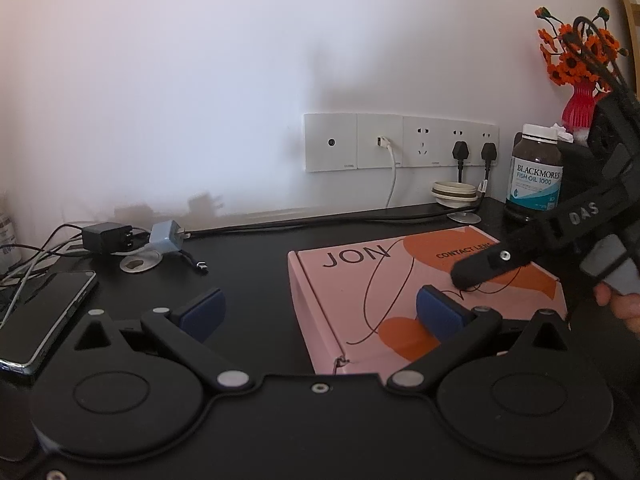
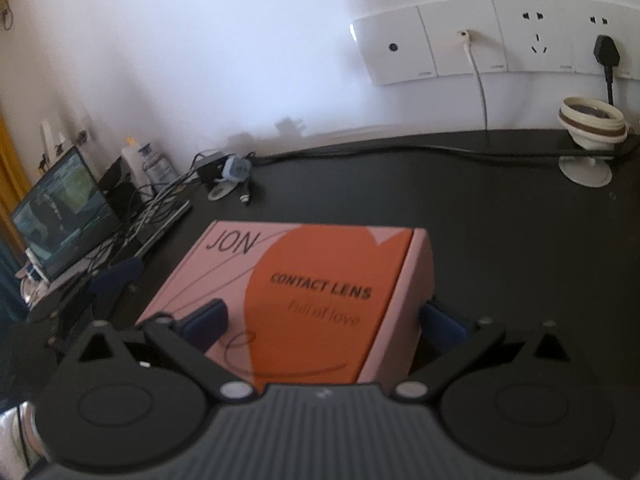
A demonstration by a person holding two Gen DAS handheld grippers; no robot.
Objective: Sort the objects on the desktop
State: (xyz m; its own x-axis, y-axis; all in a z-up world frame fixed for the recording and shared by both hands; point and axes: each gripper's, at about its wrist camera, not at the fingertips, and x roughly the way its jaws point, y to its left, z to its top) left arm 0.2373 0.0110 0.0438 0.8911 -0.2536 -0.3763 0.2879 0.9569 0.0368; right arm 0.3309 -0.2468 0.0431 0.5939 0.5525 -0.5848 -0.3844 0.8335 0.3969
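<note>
Your left gripper (image 1: 320, 312) and right gripper (image 2: 322, 326) are both hovering spread wide, grasping nothing, over the pink box (image 2: 304, 300) lying on the black desk (image 2: 500, 248), reading "JON", "CONTACT LENS". The bottle (image 1: 536, 172) is showing "BLACKMORES FISH OIL 1000".

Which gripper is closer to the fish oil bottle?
The right gripper. In the left wrist view it reaches over the pink contact lens box just in front of the Blackmores fish oil bottle. The left gripper sits farther back, at the box's near left corner.
</note>
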